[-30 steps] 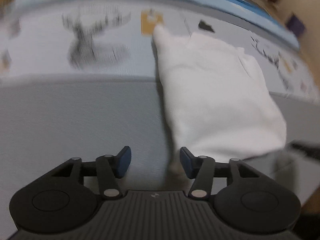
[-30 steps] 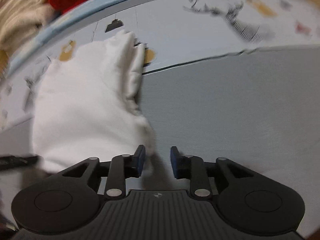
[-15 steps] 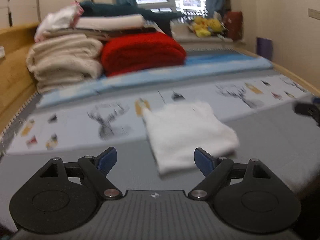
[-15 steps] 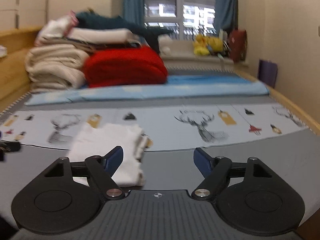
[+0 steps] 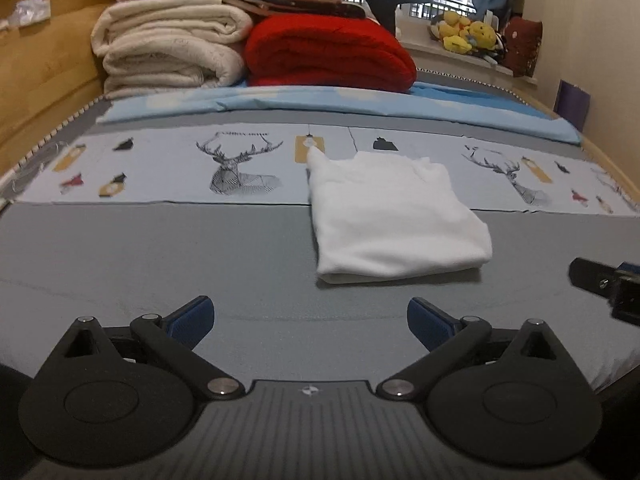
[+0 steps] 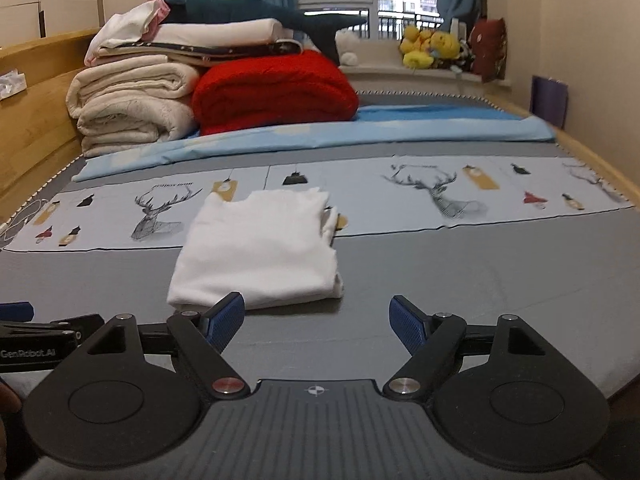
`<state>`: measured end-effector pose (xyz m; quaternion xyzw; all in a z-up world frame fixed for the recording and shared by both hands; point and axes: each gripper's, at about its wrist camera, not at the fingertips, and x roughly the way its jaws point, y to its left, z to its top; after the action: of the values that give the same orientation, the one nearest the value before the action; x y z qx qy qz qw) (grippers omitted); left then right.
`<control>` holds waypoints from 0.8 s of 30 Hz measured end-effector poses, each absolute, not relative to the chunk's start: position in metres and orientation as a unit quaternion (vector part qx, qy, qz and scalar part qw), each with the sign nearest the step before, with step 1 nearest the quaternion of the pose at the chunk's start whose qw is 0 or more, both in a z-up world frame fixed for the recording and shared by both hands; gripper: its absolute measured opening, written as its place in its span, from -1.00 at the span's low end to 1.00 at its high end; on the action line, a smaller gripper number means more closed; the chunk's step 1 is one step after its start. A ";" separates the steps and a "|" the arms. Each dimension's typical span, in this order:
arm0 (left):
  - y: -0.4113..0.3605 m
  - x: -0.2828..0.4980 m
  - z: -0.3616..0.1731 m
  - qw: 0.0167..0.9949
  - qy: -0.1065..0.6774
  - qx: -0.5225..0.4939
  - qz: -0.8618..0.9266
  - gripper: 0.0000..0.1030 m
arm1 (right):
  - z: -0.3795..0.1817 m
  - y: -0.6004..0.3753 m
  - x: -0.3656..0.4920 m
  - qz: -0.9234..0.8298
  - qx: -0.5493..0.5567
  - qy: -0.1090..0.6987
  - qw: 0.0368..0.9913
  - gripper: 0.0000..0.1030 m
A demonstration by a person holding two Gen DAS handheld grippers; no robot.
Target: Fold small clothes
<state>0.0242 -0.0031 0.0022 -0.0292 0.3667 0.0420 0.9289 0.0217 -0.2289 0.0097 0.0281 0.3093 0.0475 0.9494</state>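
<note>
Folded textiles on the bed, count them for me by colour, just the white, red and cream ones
White: 1, the small folded garment near the open, empty grippers
Red: 1, the folded blanket at the back
Cream: 2, the thick folded blankets stacked beside the red one
Total: 4

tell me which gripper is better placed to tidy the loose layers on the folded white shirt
Right, probably. The white shirt has its uneven stacked layers on the side nearer the right gripper, whose open jaws sit just before that corner. The left gripper, also open, faces the smooth folded edge.
</note>
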 end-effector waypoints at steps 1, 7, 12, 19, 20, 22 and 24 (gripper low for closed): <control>-0.003 0.025 0.002 0.929 0.367 -0.031 0.042 0.99 | 0.009 -0.227 0.023 0.046 0.029 0.310 0.949 0.57; -0.009 0.029 0.000 0.929 0.367 -0.025 0.033 0.99 | 0.009 -0.216 0.028 0.053 0.024 0.311 0.949 0.57; -0.017 0.031 0.001 0.935 0.353 -0.022 0.025 0.99 | 0.002 -0.211 0.032 0.051 0.012 0.318 0.947 0.57; -0.022 0.035 0.003 0.939 0.342 -0.030 0.017 0.99 | 0.001 -0.208 0.035 0.053 0.007 0.317 0.947 0.57; -0.023 0.035 0.003 0.939 0.343 -0.032 0.015 0.99 | 0.002 -0.208 0.035 0.054 0.007 0.316 0.947 0.57; -0.024 0.036 0.002 0.938 0.345 -0.033 0.013 0.99 | 0.002 -0.208 0.034 0.057 0.006 0.316 0.947 0.58; -0.025 0.036 0.002 0.938 0.346 -0.032 0.014 0.99 | 0.002 -0.207 0.033 0.058 0.003 0.315 0.947 0.58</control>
<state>0.0361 -0.0248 0.0017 -0.0320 0.3457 0.0139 0.9377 0.0330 -0.2068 0.0018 0.0026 0.3152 0.0584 0.9472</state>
